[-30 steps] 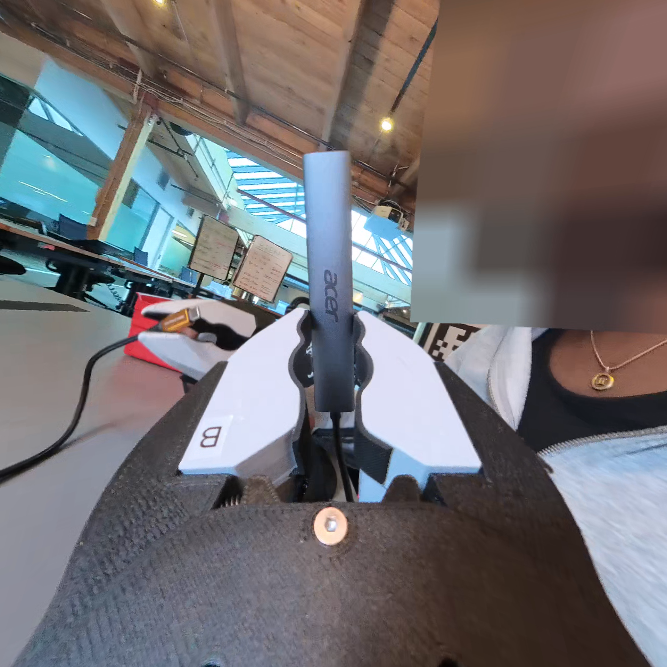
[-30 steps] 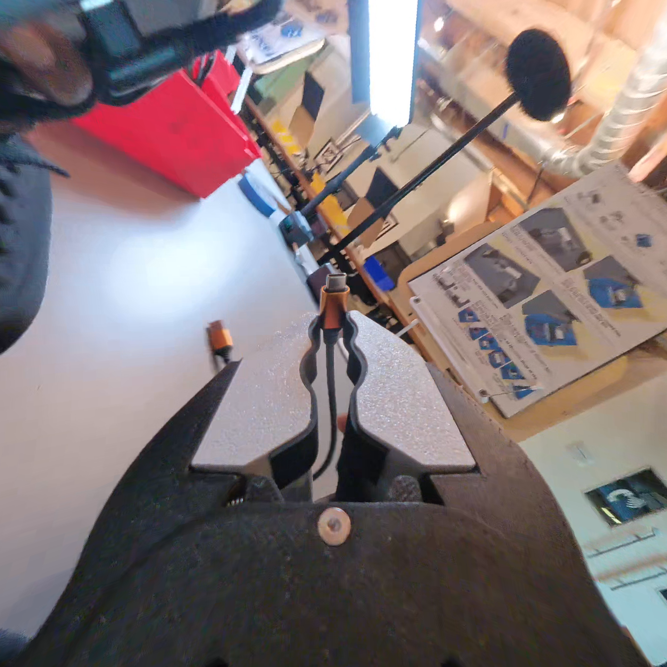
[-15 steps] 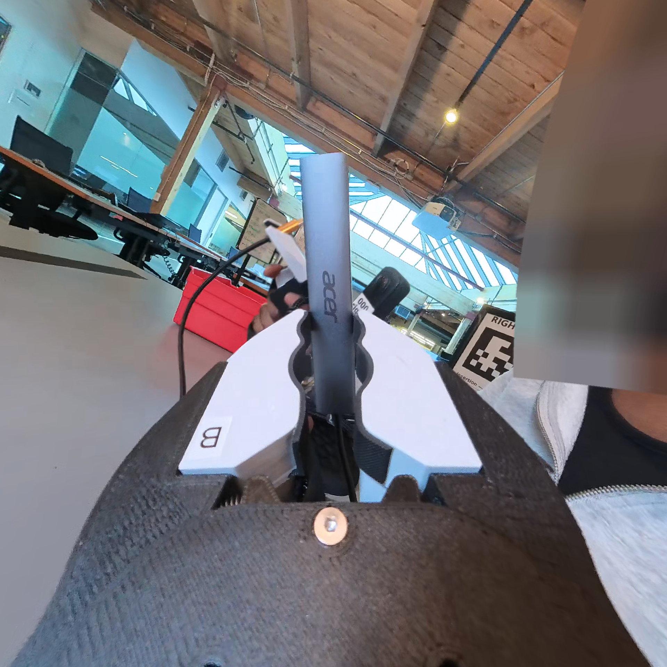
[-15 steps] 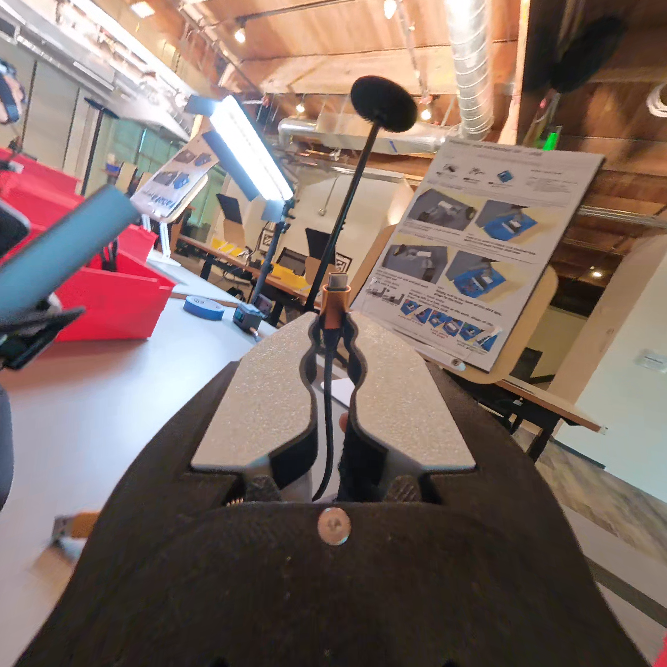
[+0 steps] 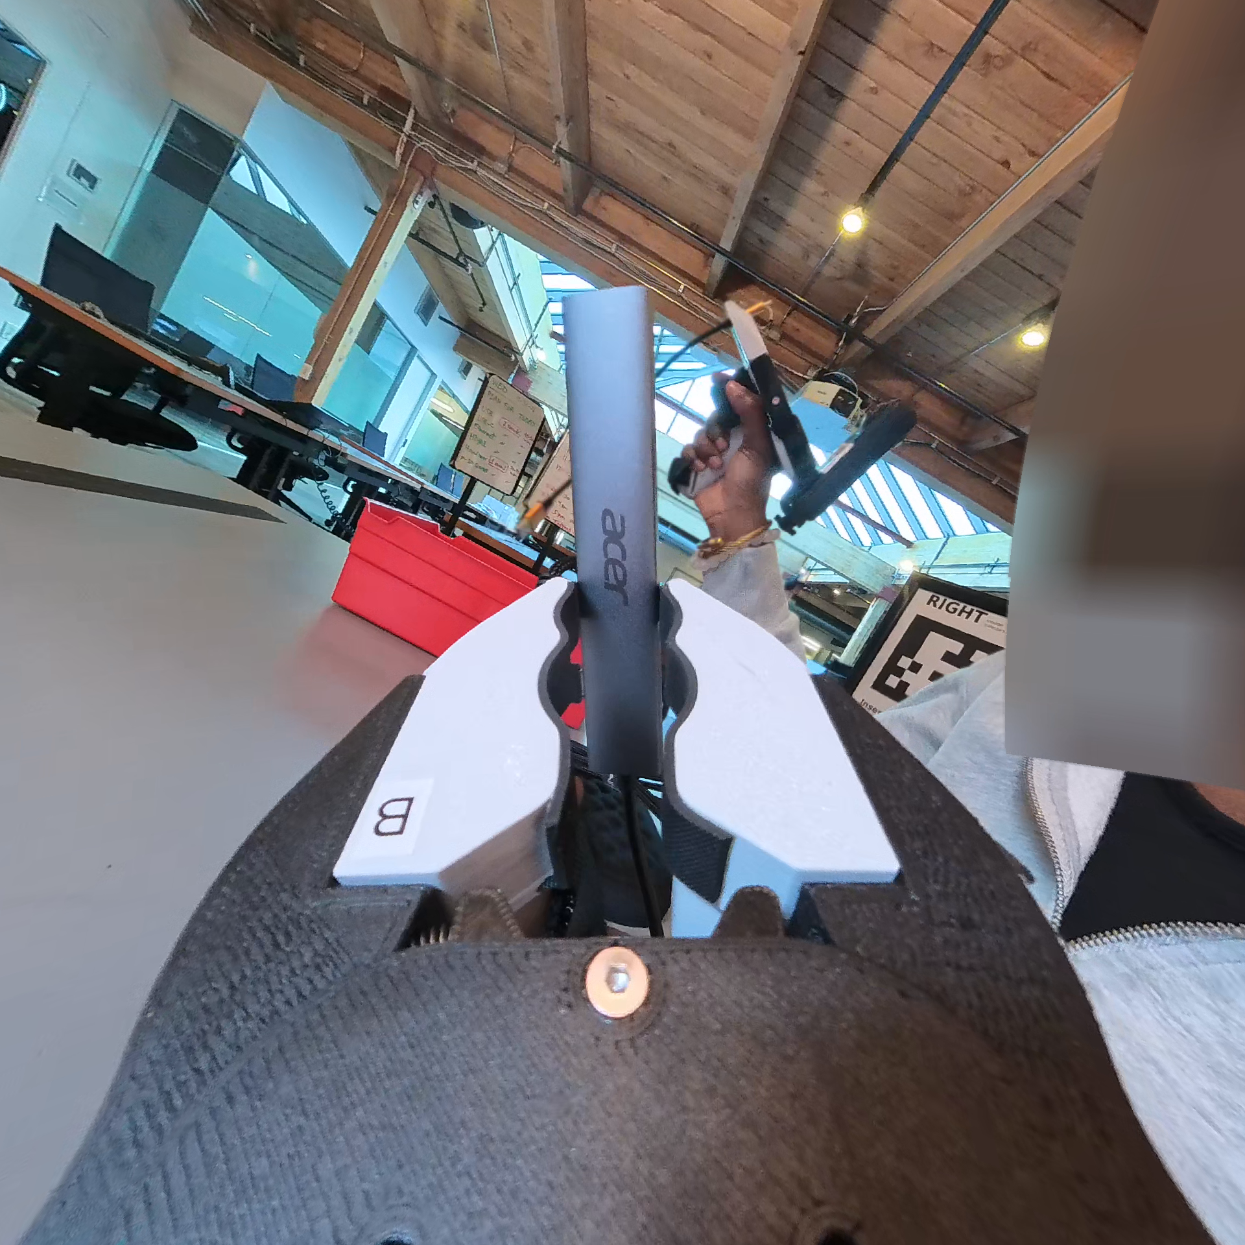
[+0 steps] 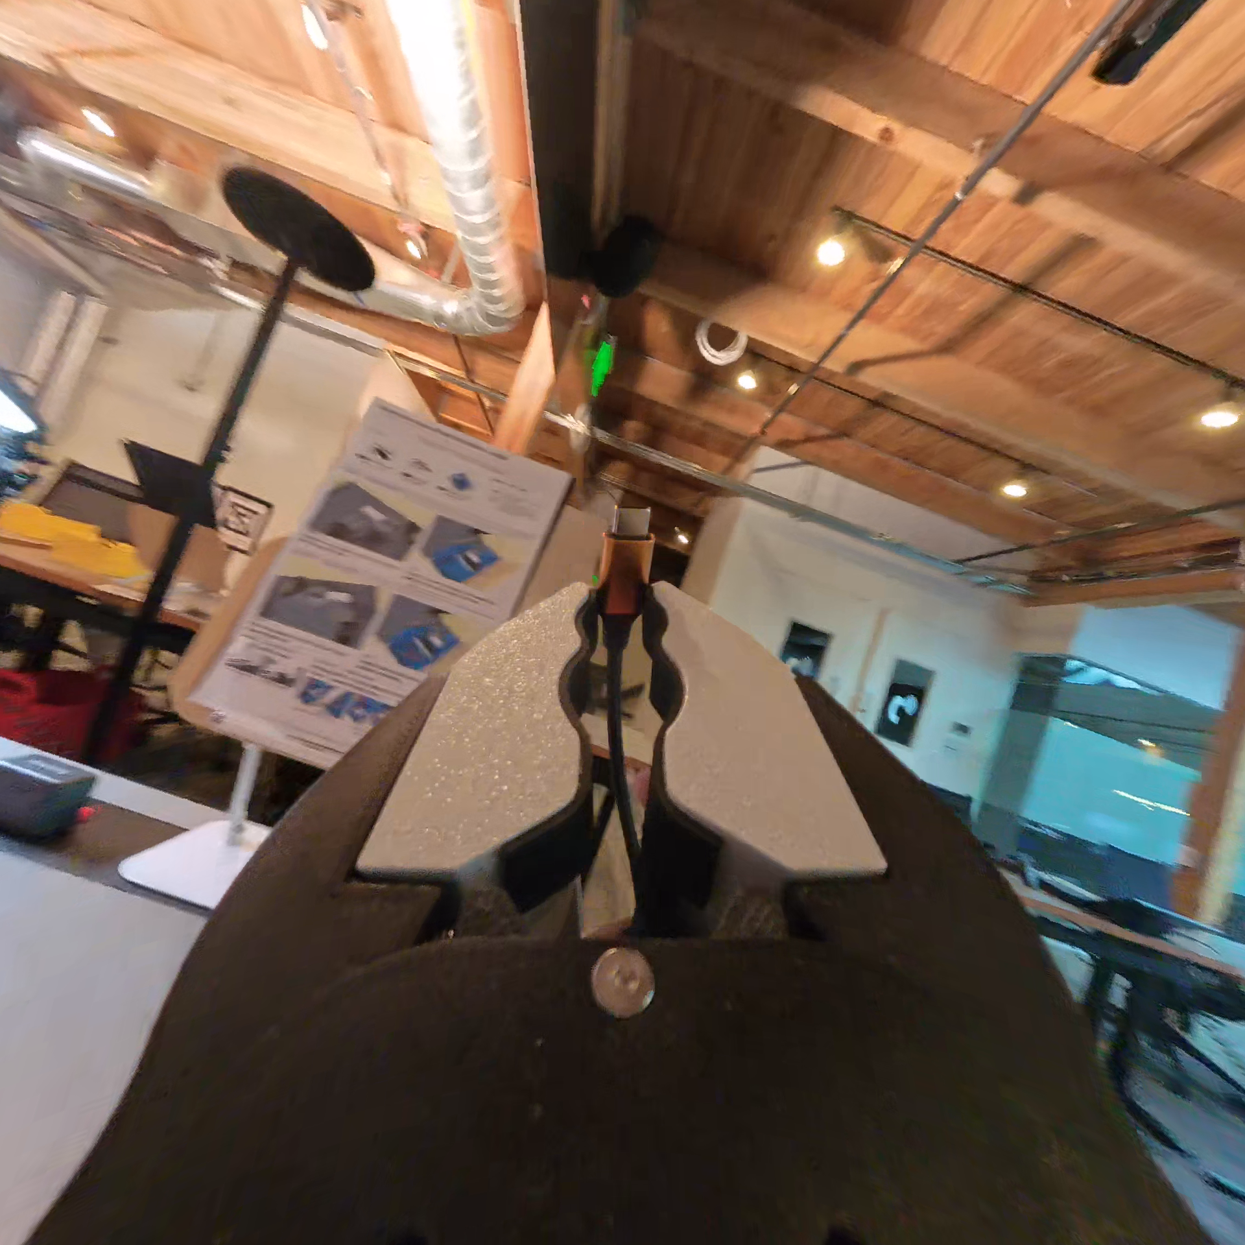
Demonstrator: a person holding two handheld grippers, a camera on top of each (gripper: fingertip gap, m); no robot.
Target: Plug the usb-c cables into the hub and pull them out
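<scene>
Hub (image 5: 613, 525): grey slim bar, long axis straight along the left tongs' (image 5: 614, 599) fingers, free end pointing up and away twd the wooden ceiling, held off the desk (image 5: 135, 674). Lower part sits between the two white fingers (image 5: 492, 727), clamped at the wavy inner edges; its own thin black lead drops from the near end back into the tongs' body. Left tongs clenched on hub.

USB-C cable (image 6: 623, 674): orange-sleeved plug w/ silver tip (image 6: 630, 522) points fwd-up, in line w/ the right tongs' (image 6: 620, 593) fingers, tip sticking out just past them. Black cord runs back down the gap btwn the fingers. Right tongs clenched on the plug sleeve.

In left wrist view the right tongs (image 5: 751, 337) show farther off, raised right of the hub's top, well apart from it, held by a hand (image 5: 731, 471). Red bin (image 5: 431, 586) on desk behind hub. In right wrist view an instruction board (image 6: 404, 572) stands on a stand at left.
</scene>
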